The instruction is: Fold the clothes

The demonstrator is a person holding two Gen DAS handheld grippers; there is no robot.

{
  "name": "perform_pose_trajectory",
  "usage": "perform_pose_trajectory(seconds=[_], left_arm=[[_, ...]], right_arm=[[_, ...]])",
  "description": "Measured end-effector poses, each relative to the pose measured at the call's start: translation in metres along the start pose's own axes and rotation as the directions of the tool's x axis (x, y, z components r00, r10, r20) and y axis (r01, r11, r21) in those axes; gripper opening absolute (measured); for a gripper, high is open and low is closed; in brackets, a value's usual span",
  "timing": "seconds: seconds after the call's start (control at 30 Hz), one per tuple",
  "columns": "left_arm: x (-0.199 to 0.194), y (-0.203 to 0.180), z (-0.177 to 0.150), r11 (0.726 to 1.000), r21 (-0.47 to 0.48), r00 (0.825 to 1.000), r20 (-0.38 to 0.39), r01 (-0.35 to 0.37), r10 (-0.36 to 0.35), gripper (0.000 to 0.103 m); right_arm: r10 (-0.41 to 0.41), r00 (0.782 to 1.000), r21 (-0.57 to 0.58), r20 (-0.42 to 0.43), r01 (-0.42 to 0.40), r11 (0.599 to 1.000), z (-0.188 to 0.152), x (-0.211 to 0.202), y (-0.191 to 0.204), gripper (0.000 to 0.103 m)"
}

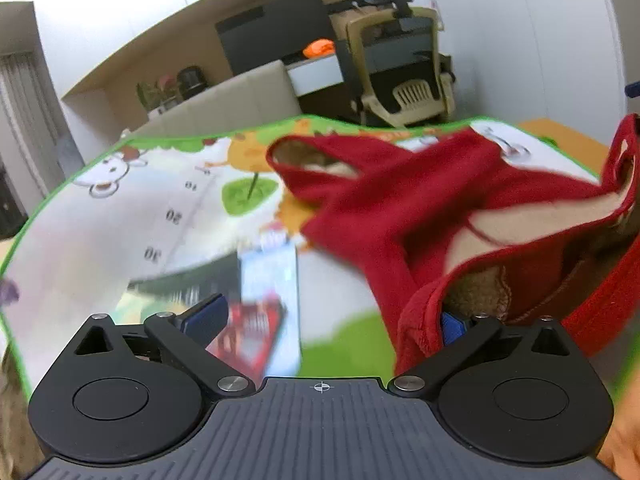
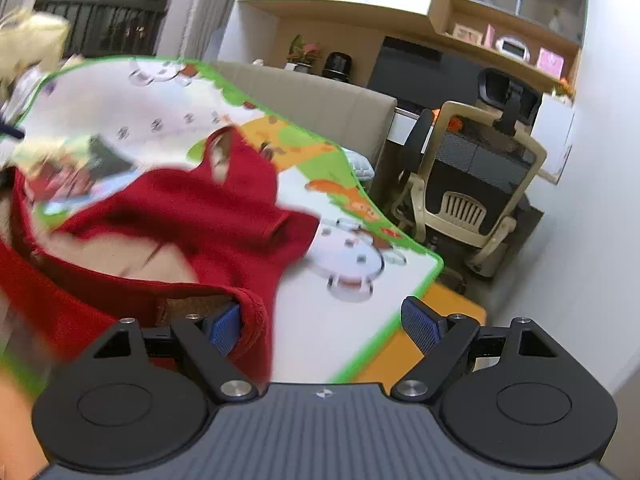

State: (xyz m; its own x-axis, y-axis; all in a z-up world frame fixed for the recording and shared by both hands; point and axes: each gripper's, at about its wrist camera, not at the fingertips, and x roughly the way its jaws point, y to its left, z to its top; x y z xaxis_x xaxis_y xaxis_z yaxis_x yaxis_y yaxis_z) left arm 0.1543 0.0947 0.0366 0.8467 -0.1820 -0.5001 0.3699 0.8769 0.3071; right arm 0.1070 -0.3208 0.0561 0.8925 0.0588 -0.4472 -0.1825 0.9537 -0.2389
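1. Closest to the camera in the left wrist view is the left gripper [image 1: 328, 322]. Its two blue pads are wide apart. The red top [image 1: 400, 208] drapes over the pad on its right side, but nothing is pinched.
2. In the right wrist view the right gripper [image 2: 324, 326] is also wide apart. The red top [image 2: 192, 216] hangs over the pad on its left side. The other pad is bare, out over the mat's green edge.
3. The red top lies crumpled on the play mat [image 1: 120, 216]. It is ahead of the left gripper and off to its right. It is ahead of the right gripper and off to its left. So it sits between the two grippers.
4. It has a tan inside, and that shows where the cloth is turned over. One round opening [image 1: 316, 160] points away from both grippers, toward the far edge of the mat.
5. Each gripper touches the near edge of the top with just one pad. Both look about equally close. I think each must slide sideways toward the cloth before it can pinch.
6. An office chair [image 1: 404, 68] stands past the mat.
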Motion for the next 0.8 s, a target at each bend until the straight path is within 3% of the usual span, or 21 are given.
perform_pose_trajectory(seconds=[0.17,0.3,0.47,0.6,0.67,0.8], left_arm=[[0.094,0.029,0.019,0.975,-0.221,0.993,-0.112,0.003,-0.028,0.103],[0.122,0.037,0.002,0.941,-0.337,0.981,-0.17,0.028,-0.09,0.103],[0.084,0.051,0.003,0.934,-0.338,0.988,-0.057,0.118,-0.146,0.103],[0.044,0.054,0.011,0.909,-0.318,0.962,0.131,0.27,-0.24,0.103],[0.04,0.064,0.009,0.876,-0.368,0.949,0.171,0.312,-0.266,0.103],[0.036,0.092,0.004,0.772,-0.509,0.925,0.223,0.381,-0.309,0.103]], right_arm=[[-0.001,0.988,0.045,-0.152,0.008,0.999,0.018,0.12,-0.013,0.084],[0.028,0.965,0.094,-0.262,-0.004,0.996,0.002,0.178,-0.01,0.085],[0.043,0.964,0.1,-0.262,-0.018,0.995,-0.006,0.185,-0.014,0.099],[0.052,0.965,0.108,-0.255,-0.025,0.994,-0.005,0.186,-0.016,0.1],[0.041,0.965,0.108,-0.257,-0.013,0.994,-0.005,0.188,-0.016,0.1],[0.064,0.957,0.183,-0.282,-0.012,0.983,-0.01,0.192,-0.026,0.101]])
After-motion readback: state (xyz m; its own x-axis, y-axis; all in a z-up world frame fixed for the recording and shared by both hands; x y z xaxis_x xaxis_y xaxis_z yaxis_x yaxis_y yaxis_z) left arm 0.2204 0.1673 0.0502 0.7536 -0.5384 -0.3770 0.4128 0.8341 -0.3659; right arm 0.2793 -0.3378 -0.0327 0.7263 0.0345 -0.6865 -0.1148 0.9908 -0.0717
